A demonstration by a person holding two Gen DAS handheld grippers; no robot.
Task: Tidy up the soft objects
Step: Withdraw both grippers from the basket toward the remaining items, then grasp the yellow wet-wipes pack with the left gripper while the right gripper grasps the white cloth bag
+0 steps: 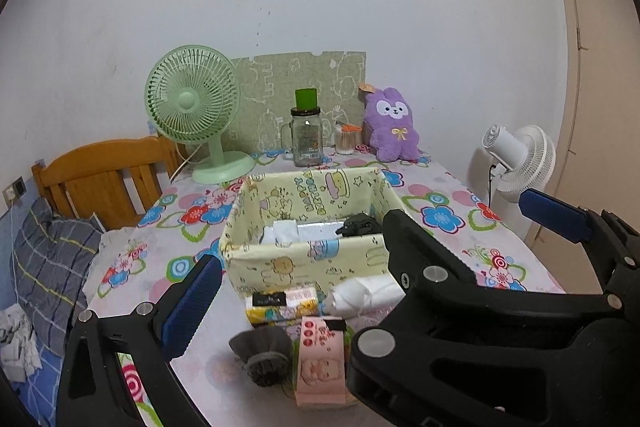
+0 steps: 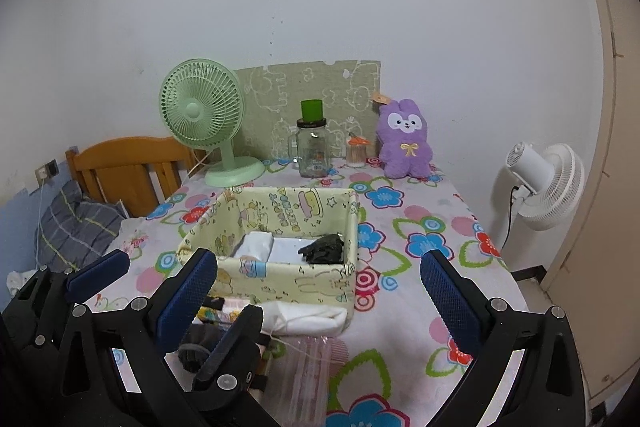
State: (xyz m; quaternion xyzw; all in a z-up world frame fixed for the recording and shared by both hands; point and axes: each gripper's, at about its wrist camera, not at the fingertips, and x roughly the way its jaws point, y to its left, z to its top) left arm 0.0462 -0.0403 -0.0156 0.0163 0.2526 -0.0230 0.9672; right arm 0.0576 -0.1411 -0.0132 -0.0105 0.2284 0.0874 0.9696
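Note:
A yellow cartoon-print fabric basket (image 1: 280,259) (image 2: 280,279) stands mid-table, holding a white folded cloth (image 1: 286,231) and a black bundle (image 1: 360,227). In front of it lie a white rolled cloth (image 1: 368,293), a yellow tissue pack (image 1: 280,307), a grey rolled sock (image 1: 262,351) and a pink pack with a baby face (image 1: 322,363). A purple plush bunny (image 1: 392,127) sits at the back. My left gripper (image 1: 320,267) is open above these items; its right finger is hidden behind my right gripper (image 1: 460,207). My right gripper (image 2: 318,261) is open and empty, overlapping the left one's fingers (image 2: 98,275).
A green desk fan (image 1: 192,107), a glass jar mug (image 1: 306,139) with a green cup on top and a cotton-swab tub (image 1: 346,141) line the wall. A clear plastic bag (image 2: 312,367) lies near the front. A white floor fan (image 2: 552,183) stands right; a wooden headboard (image 1: 104,171) and a pillow are left.

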